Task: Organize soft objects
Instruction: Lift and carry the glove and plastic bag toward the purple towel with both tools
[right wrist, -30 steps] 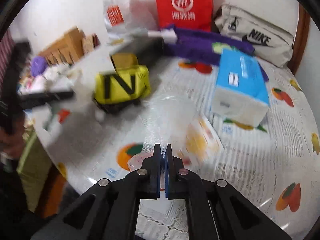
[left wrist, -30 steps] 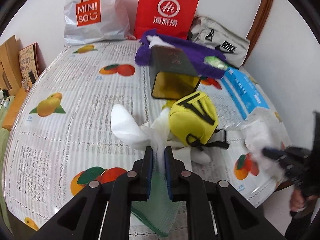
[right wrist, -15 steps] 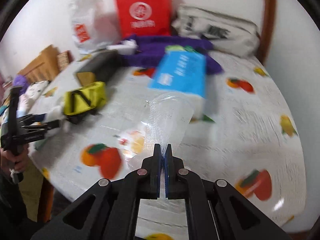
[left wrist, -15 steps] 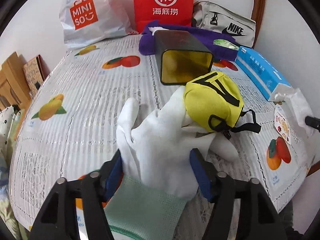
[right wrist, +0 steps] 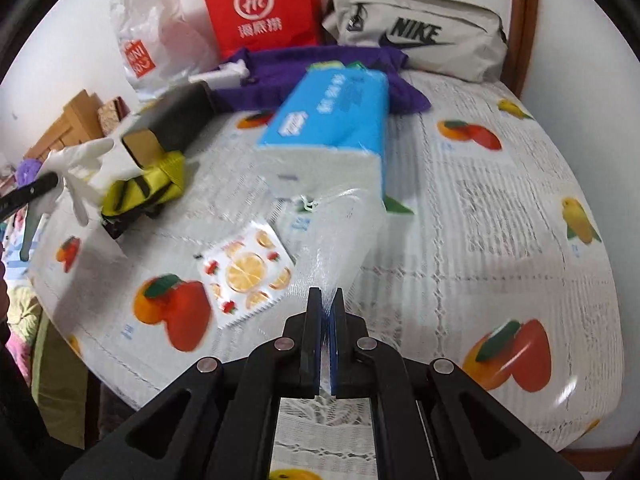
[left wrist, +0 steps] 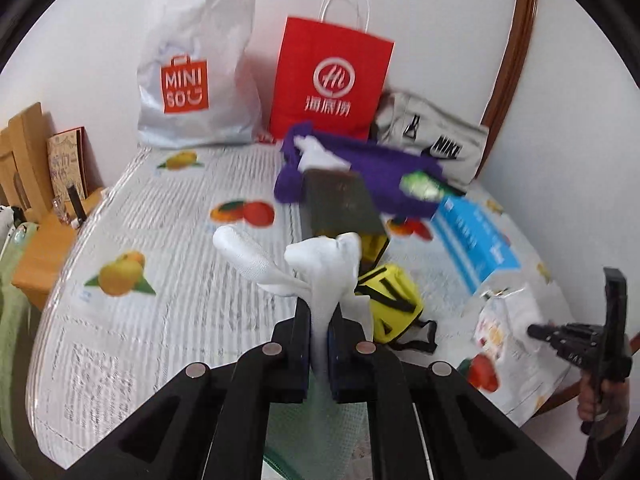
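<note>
My left gripper is shut on a white glove with a green cuff and holds it above the table; the glove also shows in the right wrist view. My right gripper is shut on a clear plastic bag that has a fruit-print card in it; the bag lies at the table's right edge in the left wrist view. A yellow pouch with black straps lies just beyond the glove, in front of a dark open box.
A blue tissue pack, a purple cloth, a grey Nike bag, a red paper bag and a white Miniso bag stand toward the back. Cardboard boxes stand left of the table.
My left gripper opened around the glove, then shut on it and lifted it. My right gripper swung with the plastic bag and now points toward the tissue pack.
</note>
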Action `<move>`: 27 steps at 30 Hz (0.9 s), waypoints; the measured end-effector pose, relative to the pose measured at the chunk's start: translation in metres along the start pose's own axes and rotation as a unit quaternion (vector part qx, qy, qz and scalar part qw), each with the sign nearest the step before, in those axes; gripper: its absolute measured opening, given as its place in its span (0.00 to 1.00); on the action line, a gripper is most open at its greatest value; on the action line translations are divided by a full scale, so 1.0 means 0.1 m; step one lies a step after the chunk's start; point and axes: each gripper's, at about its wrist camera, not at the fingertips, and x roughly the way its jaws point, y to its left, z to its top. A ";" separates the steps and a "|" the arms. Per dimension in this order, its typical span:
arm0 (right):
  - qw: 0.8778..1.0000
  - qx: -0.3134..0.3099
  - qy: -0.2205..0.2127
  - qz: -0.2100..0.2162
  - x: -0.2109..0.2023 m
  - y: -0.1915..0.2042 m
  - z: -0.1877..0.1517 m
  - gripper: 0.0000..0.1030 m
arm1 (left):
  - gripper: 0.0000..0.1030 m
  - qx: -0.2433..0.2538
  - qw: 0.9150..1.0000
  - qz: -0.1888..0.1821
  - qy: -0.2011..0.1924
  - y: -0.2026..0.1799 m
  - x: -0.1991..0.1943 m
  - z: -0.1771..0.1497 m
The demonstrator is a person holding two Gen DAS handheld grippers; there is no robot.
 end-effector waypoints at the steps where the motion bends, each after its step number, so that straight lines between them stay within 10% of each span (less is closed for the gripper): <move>1: 1.000 -0.002 -0.002 0.003 -0.02 0.02 0.02 0.03 | 0.07 0.000 1.000 -0.005 -0.002 -0.01 -0.02 0.03; 27: 0.996 -0.026 -0.072 0.042 -0.34 -0.01 1.20 0.03 | 0.07 -0.003 1.000 -0.009 0.002 -0.32 0.37 0.86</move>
